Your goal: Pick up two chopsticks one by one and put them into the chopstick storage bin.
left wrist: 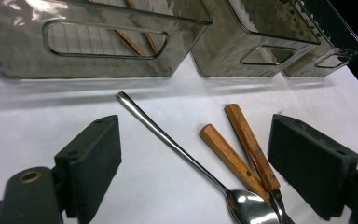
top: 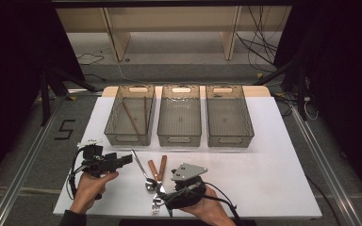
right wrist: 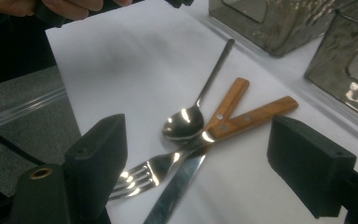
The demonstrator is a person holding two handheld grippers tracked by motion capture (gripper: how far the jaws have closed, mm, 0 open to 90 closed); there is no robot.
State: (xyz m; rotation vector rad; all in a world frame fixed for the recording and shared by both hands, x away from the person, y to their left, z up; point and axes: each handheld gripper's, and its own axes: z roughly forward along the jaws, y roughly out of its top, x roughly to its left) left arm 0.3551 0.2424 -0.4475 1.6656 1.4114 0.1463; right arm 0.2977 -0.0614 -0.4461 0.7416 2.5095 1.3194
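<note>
Sorting is judged barely begun: two chopsticks (top: 134, 116) lie in the left bin (top: 114, 114), while spoon (top: 143, 169), fork (top: 157, 195) and knife (top: 155, 176) are left crossed on the table (top: 264, 160) before both wide-open grippers, left gripper (top: 128, 159) and right gripper (top: 162, 200).

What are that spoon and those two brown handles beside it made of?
The spoon looks like polished metal, probably steel: it is silvery and mirrors bright highlights. The two handles look like varnished wood: warm brown, grained, with small metal rivets. Their fork head and knife blade look like the same shiny metal.
</note>
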